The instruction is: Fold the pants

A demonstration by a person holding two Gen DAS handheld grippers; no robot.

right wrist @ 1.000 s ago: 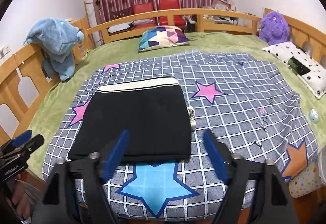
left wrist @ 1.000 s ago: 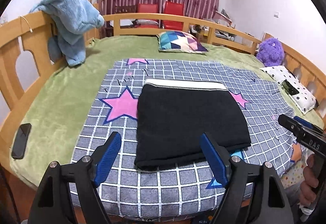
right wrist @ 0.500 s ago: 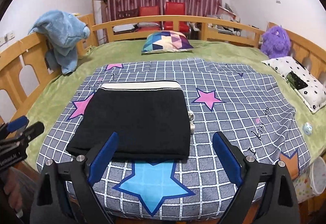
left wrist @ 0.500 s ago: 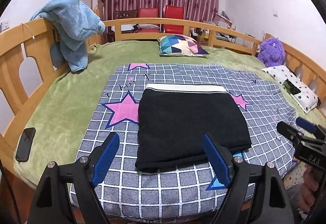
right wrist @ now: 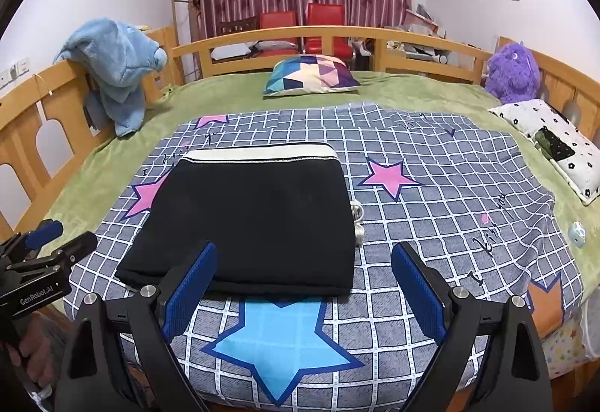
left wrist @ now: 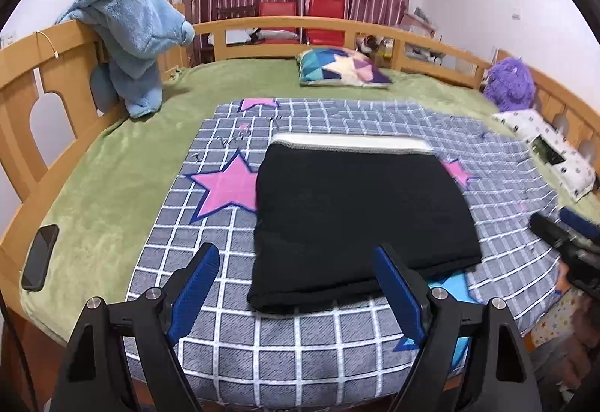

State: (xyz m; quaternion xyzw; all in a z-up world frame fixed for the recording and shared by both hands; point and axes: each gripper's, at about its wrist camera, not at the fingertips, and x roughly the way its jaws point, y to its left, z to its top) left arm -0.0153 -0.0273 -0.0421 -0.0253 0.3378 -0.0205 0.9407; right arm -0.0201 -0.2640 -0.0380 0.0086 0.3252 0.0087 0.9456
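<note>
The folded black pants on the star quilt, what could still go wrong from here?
1. The pants lie folded with both tongs, left and right, open and off the cloth; another grab could pull the layers askew.
2. A white cord trails out at the right edge and might snag.
3. The near fold sits close to the quilt edge, so a nudge could slide it off.

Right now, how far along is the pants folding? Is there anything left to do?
It looks essentially done. The black pants lie as a compact flat rectangle on the star-patterned quilt, with the white waistband at the far edge. Nothing is in hand: the left gripper and the right gripper are both open, short of the near edge. At most, a final tidy-up remains.
</note>
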